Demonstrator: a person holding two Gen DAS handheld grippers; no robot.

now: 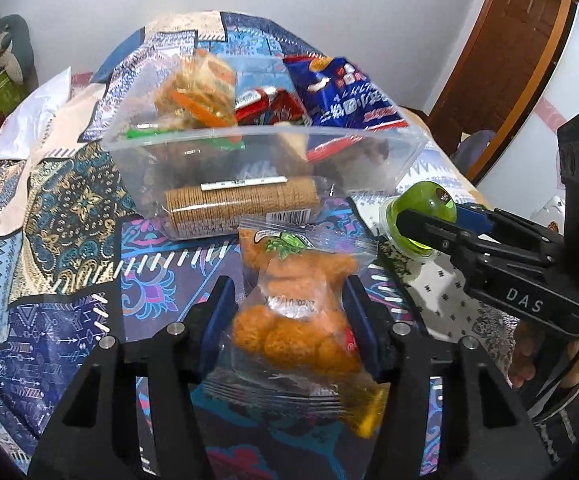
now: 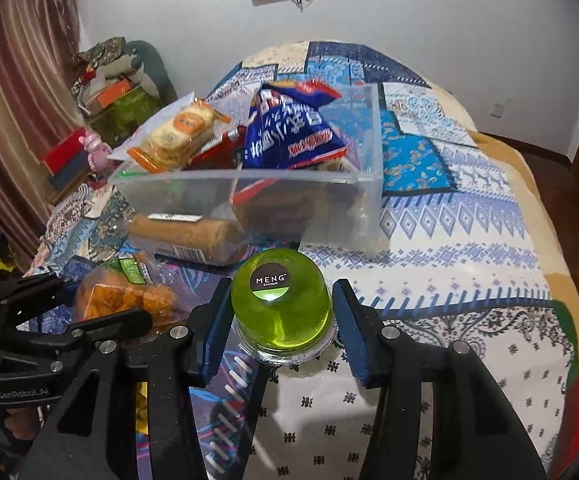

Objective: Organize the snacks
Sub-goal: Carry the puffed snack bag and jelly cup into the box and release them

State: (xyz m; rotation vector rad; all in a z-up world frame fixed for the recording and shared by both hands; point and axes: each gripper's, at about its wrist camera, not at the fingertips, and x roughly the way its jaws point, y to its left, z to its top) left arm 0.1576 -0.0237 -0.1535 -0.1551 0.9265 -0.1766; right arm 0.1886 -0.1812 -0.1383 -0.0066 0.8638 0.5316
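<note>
Clear plastic forms the storage bin (image 2: 249, 196) sitting in the upper middle of both views, and it already holds most of the snacks, so the sorting looks well along. Countable inside it are 1 blue chip bag (image 2: 289, 136), 1 pack of round crackers with an orange label (image 2: 181, 132) and 1 red wrapped bar (image 1: 255, 100); darker items lie lower in the bin, too blurred through the wall to count. 3 snacks remain outside. 1 biscuit roll (image 1: 241, 204) lies on the patterned cloth (image 2: 469, 240) against the bin's near wall, with no tool on it. 1 bag of orange puffed balls (image 1: 293, 320) sits at lower centre of the left view between the fingers of the left gripper (image 1: 289, 304), whose pads press its clear wrapper on both sides. 1 green jelly cup (image 2: 283, 308), upside down at the centre of the right view, stands between the fingers of the right gripper (image 2: 281, 316); the left pad touches it, but a thin gap shows at the right pad, so I cannot tell whether it is gripped. By my judgement 3 placements are left.
</note>
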